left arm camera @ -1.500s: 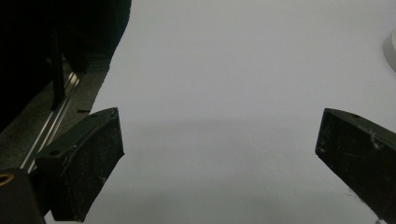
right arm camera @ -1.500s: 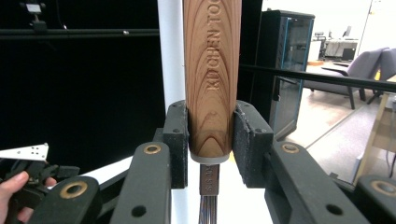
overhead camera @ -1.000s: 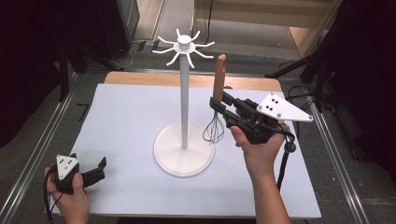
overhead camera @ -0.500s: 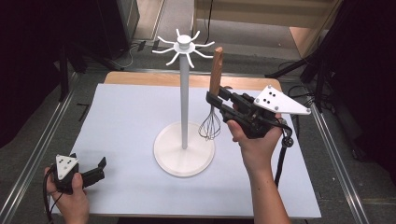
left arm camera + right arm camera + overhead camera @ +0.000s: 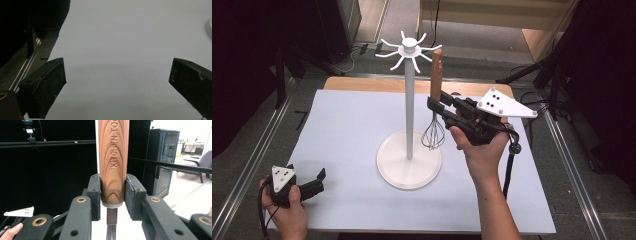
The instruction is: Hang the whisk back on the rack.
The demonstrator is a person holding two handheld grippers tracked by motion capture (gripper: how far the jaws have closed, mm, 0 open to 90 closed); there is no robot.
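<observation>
At the near left corner of the white counter, the left claw is gaping wide and gripping nothing, its hand resting low on the surface. Farther in, the right claw is clamping the lower end of the wooden handle of a wire whisk, holding it upright with the wires hanging down, just beside the pole of the white hook-topped stand; the right hand is reaching in raised above the counter.
</observation>
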